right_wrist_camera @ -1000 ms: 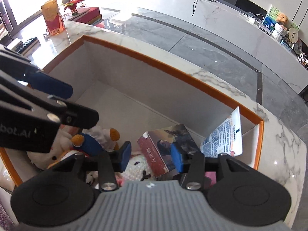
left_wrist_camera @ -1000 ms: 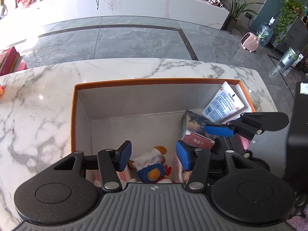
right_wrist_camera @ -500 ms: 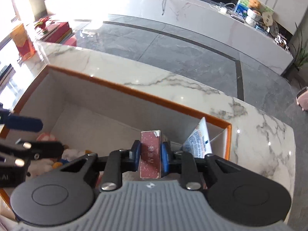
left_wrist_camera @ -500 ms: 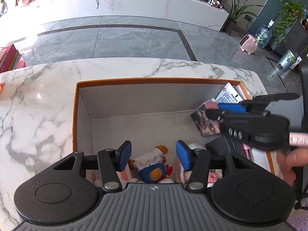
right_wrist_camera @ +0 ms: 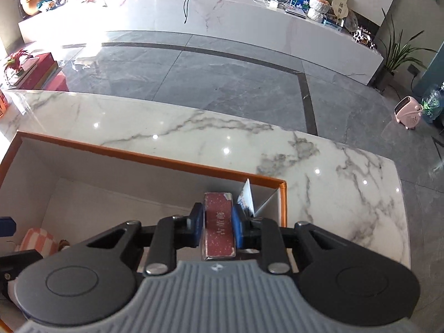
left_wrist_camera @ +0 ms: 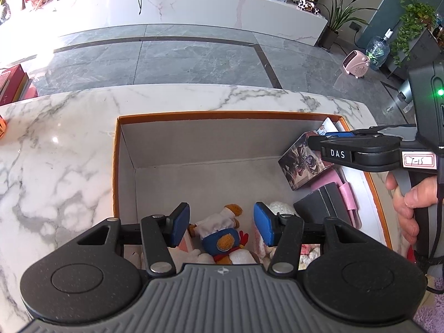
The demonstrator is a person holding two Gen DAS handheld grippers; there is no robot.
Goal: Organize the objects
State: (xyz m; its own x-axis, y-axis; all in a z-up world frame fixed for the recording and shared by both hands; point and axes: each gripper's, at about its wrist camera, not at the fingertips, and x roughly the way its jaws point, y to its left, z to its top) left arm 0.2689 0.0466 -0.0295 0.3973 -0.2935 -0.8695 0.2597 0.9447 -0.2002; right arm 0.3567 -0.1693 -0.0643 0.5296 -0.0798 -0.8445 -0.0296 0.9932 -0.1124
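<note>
Your right gripper (right_wrist_camera: 217, 223) has its two blue pads pressed on both sides of the small red box (right_wrist_camera: 219, 223), so the box is held firmly between them. In the left wrist view the same box (left_wrist_camera: 304, 163) shows a dark printed picture on its side, and it hangs above the right part of the orange-edged box (left_wrist_camera: 222, 115), clear of the things under it. The rim of that orange-edged box (right_wrist_camera: 155, 161) is also seen in the right wrist view.

Just behind the held box, a white printed packet (right_wrist_camera: 247, 198) leans in the far right corner. Under the box, near the right wall, lie a dark grey case (left_wrist_camera: 323, 208) and a pink item (left_wrist_camera: 344, 191) touching it; these are directly below your right gripper (left_wrist_camera: 330, 138).

Your left gripper (left_wrist_camera: 222, 226) is wide open and holds nothing. Between its pads, lower in the container, you see a plush duck (left_wrist_camera: 222, 233) in blue and white clothes, with more soft white toys (left_wrist_camera: 280, 208) beside it. The rest of the container floor is bare grey.

The container stands on a white marble table (left_wrist_camera: 55, 152). Beyond the table there is grey tiled floor, a long white counter (right_wrist_camera: 194, 11), and a small pink heater (left_wrist_camera: 356, 68) near a plant.
</note>
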